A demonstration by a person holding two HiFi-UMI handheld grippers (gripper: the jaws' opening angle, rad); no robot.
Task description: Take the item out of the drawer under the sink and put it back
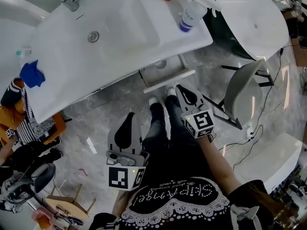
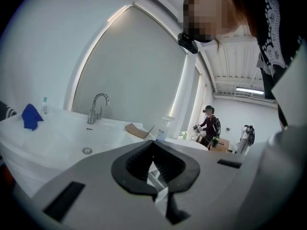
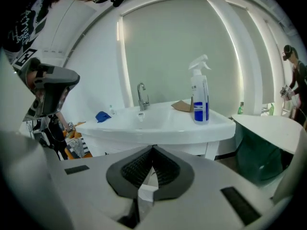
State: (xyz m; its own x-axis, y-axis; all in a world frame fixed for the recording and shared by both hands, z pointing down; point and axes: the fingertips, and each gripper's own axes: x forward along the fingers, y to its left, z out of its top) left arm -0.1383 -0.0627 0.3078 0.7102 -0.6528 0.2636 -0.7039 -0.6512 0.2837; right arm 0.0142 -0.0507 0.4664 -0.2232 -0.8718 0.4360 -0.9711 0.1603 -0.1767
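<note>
The left gripper [image 1: 129,115] and right gripper [image 1: 179,86] are held with fingers closed and empty, while the item [image 1: 160,64], barely seen in the open drawer [image 1: 169,81] at twelve o'clock under the sink [image 1: 120,37], is presumed light and best gripped mid-body.

White sink [image 1: 124,42], blue cloth [image 1: 31,74]

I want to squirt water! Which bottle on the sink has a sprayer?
The tall bottle with the blue label, at the sink's right end. The tiny bottle by the blue cloth has none.
</note>
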